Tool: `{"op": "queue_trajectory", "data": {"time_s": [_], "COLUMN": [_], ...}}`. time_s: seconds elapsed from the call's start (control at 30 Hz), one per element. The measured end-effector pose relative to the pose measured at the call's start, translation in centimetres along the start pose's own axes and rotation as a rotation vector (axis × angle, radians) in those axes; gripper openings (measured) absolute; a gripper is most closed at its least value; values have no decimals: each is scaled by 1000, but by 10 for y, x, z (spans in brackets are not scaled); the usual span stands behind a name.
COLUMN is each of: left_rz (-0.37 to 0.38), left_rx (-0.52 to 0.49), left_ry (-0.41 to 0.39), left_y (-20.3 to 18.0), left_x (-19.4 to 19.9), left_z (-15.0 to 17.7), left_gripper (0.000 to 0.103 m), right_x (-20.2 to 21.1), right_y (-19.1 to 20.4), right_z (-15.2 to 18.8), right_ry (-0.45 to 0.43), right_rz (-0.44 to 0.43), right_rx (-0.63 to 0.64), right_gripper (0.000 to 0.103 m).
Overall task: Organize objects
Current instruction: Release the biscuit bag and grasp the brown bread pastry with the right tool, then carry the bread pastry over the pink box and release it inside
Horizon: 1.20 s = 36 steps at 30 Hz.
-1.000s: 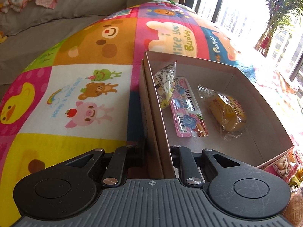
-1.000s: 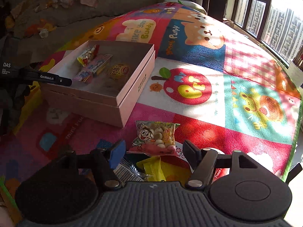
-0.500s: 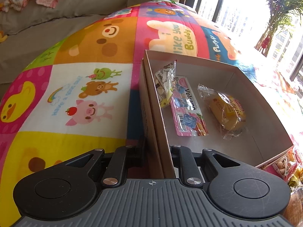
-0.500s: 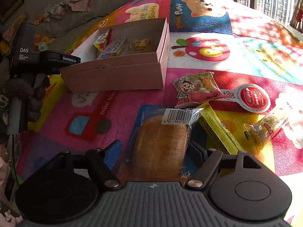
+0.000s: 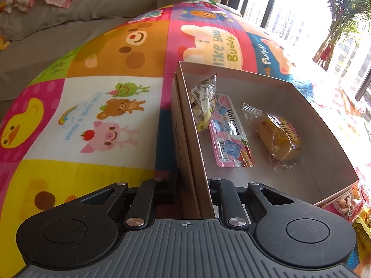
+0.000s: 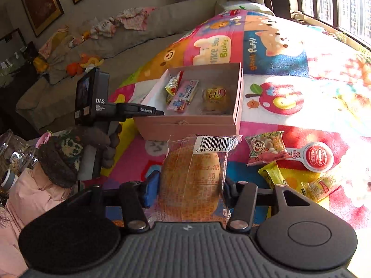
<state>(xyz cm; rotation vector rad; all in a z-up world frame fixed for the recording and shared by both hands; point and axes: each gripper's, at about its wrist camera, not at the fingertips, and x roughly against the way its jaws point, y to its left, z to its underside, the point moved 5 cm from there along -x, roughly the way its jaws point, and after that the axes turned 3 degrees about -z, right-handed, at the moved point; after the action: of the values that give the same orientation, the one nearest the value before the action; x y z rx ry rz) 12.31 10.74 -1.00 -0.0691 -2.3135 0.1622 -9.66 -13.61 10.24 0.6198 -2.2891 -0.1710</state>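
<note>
Bread packet [image 6: 192, 180], barcode end toward box [image 6: 185, 127]

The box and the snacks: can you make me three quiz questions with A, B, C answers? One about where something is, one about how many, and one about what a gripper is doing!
1. Where is the box?
A. On the sofa
B. On the cartoon mat
C. On a shelf

2. How many snacks lie in the box?
A. One
B. Three
C. Six

3. What is the right gripper doing?
A. Shut on the bread pack
B. Open over the box
C. Shut on the red lollipop

Answers:
1. B: the box sits on the mat, with the left gripper clamped on its near wall.
2. B: a small packet, a pink pack and a yellow cake lie on its floor.
3. A: the bread pack is pinched between its fingers, above the mat.
</note>
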Motion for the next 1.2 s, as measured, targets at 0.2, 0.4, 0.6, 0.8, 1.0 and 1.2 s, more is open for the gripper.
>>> {"op": "queue_trajectory", "data": {"time_s": [0.2,0.4,0.6,0.8,1.0,1.2], "left_rz": [3,11,14,18,15,11], "left_rx": [0,9,11,11,10,7], "left_ry": [-4,-6,-5,-3,-5,-4], "left_y": [0,2,2,2,2,1], "left_x": [0,-1,0,0,0,0], "left_z": [1,1,1,1,2,2], "left_gripper": [18,19,19,19,19,19], "right_x": [15,-24,-88,-142,-124,-69], "right_y": [15,14,13,11,-14,-57], "right_z": [-46,-84,-109,-115,-91,-70], "right_ry": [-144,-169,-144,-94,-83,-140], "right_rz": [29,20,-13,-61,-9,129], "right_rx": [63,57,-14,-65,-89,-95], "right_gripper": [53,53,53,61,62,68]}}
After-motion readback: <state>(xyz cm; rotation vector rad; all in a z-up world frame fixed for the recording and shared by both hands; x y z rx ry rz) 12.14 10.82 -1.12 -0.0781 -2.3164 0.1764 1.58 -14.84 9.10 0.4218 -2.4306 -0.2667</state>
